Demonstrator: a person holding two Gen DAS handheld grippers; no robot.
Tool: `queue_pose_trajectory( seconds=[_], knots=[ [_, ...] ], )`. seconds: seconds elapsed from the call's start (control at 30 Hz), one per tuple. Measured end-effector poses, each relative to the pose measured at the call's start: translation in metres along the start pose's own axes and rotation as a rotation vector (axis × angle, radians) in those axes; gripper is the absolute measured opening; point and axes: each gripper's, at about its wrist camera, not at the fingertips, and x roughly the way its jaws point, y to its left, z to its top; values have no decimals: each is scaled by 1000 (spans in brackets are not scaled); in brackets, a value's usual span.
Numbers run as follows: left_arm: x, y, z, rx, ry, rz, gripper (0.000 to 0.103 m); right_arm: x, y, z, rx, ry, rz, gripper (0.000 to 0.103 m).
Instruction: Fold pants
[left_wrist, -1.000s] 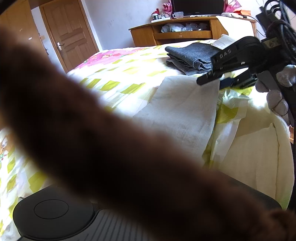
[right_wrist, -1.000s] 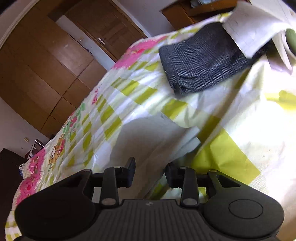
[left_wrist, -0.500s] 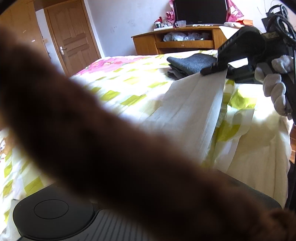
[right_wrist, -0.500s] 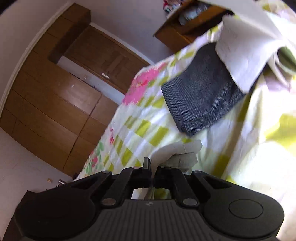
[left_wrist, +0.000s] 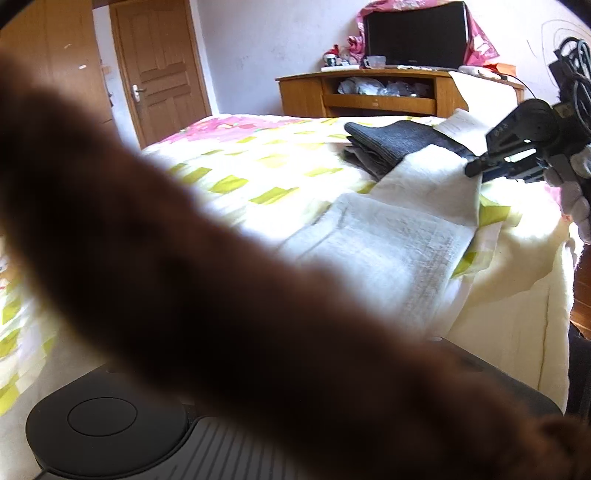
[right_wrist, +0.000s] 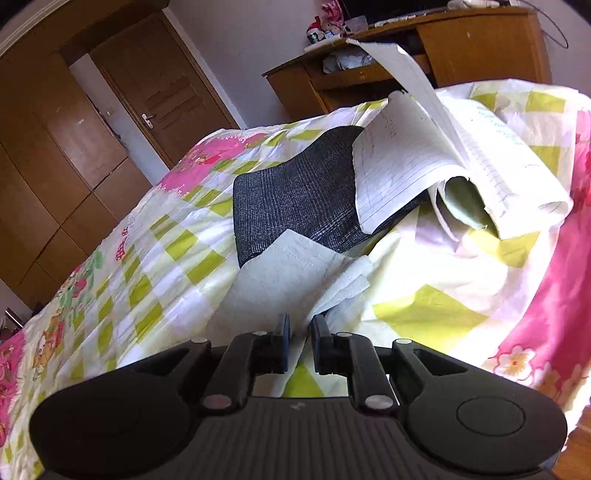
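White pants (left_wrist: 406, 236) lie lengthwise on the checked quilt (left_wrist: 258, 166), their far end folded over toward a grey folded garment (left_wrist: 399, 142). My right gripper (left_wrist: 474, 170), held by a gloved hand (left_wrist: 572, 192), sits low at that far end. In the right wrist view its fingers (right_wrist: 282, 341) stand slightly apart, and the hem of the white pants (right_wrist: 291, 273) runs down between them. A blurred brown shape (left_wrist: 221, 295) crosses the left wrist view and hides my left gripper's fingers.
An open lined notebook (right_wrist: 424, 147) rests partly on the grey folded garment (right_wrist: 295, 199). A wooden TV stand (left_wrist: 369, 92) and a door (left_wrist: 162, 74) stand beyond the bed. The bed's edge drops off at the right (left_wrist: 535, 332).
The right gripper shut on the pants' end, lifted it and carried it toward the grey garment. It has now come down, and its fingers have parted a little.
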Motion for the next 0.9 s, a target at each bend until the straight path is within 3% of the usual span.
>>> queue_pose_trajectory(
  seconds=[0.1,0.2,0.33,0.4,0.6,0.9],
  knots=[
    [-12,16,-7,-43,-20,39,45,-27,25,-8,-130,-73,-39,34],
    [-13,25,-18,-77,-5,53,46,-28,47,-19,-188,-27,29,41],
    [1,22,-41,-40,82,55,49,-11,50,-25,-92,59,45,41],
    [-5,23,-48,-70,58,44,49,-6,50,-26,-68,89,48,41],
    [-17,30,-47,-129,-11,21,50,0,26,-27,33,116,-58,41],
    [-11,20,-53,-109,-3,-2,51,25,22,-29,109,168,11,41]
  ],
)
